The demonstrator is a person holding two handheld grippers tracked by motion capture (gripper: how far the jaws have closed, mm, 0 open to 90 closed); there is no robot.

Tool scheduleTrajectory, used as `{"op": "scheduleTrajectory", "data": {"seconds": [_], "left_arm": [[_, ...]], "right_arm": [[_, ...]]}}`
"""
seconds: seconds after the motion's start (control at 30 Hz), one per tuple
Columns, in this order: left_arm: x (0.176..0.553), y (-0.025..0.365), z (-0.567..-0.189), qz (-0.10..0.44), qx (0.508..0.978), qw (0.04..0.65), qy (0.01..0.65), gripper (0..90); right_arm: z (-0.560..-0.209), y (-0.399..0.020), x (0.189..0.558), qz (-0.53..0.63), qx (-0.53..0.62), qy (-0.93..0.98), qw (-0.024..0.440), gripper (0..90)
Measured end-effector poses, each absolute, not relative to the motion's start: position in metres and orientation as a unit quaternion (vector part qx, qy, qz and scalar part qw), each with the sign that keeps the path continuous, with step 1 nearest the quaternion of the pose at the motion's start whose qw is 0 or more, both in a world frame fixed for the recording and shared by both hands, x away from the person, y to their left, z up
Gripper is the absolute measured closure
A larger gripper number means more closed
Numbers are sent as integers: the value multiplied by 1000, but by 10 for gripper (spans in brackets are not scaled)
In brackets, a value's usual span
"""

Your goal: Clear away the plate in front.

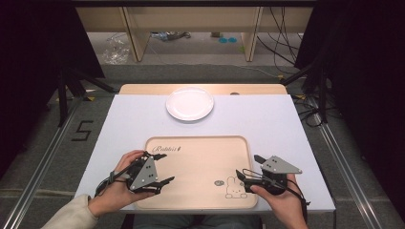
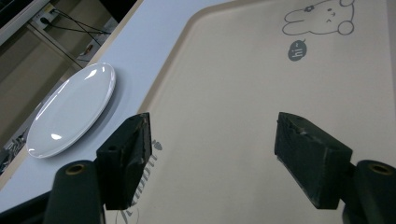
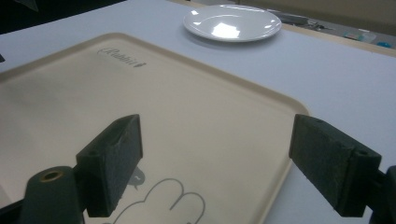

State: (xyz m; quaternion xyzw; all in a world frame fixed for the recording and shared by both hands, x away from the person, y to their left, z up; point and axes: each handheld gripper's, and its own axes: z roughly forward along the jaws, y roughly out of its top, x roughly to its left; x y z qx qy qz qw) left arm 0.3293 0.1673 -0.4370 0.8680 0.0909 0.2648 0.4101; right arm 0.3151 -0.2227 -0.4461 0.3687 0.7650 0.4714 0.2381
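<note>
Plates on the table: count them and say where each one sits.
1. The white plate sits empty on the table at its far middle, beyond the beige tray and apart from it. Nothing on the table could hide another.

A round, glossy white plate (image 1: 189,103) sits well apart from the tray, near the far edge of the pale grey-blue counter (image 1: 267,119). Beyond that edge runs a light wooden strip (image 1: 143,88). On the floor behind lie a crumpled clear plastic bag (image 1: 114,50) and black cables (image 1: 279,36).
</note>
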Motion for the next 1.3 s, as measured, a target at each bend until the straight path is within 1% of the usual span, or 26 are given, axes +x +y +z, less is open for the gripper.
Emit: {"op": "scheduleTrajectory", "data": {"seconds": [0.07,0.1,0.17,0.3,0.4,0.43,0.47,0.63,0.67,0.7,0.8,0.87,0.93,1.07,1.3], "left_arm": [[332,166,-437,260,867,413,95,270],[332,166,-437,260,867,413,95,267],[335,165,-437,260,864,419,100,265],[339,164,-436,258,862,424,105,261],[348,162,-433,272,865,410,99,265],[351,160,-433,271,861,417,105,268],[355,160,-431,273,865,409,100,268],[370,154,-429,281,862,409,104,279],[376,152,-427,288,864,403,95,282],[377,150,-428,286,860,411,102,283],[383,148,-425,292,864,399,96,282],[386,147,-427,291,862,403,100,282],[393,147,-427,294,867,390,100,281],[405,147,-427,302,869,377,103,282],[423,142,-427,316,866,374,105,288]], "right_arm": [[-446,-223,315,472,368,765,238,183],[-446,-222,314,470,372,767,230,183],[-446,-222,315,473,367,765,237,183],[-446,-222,315,474,368,764,236,183],[-445,-221,314,470,370,768,228,183],[-445,-221,314,470,371,768,228,183],[-445,-221,314,469,370,768,229,183],[-445,-221,314,471,372,767,225,183],[-446,-221,314,470,370,768,228,183],[-446,-221,314,471,370,768,228,183],[-446,-222,315,473,365,766,236,183],[-446,-222,315,472,368,767,232,183],[-446,-221,314,472,372,767,225,183],[-446,-221,315,472,366,768,234,183],[-446,-221,314,471,370,768,228,184]]}}
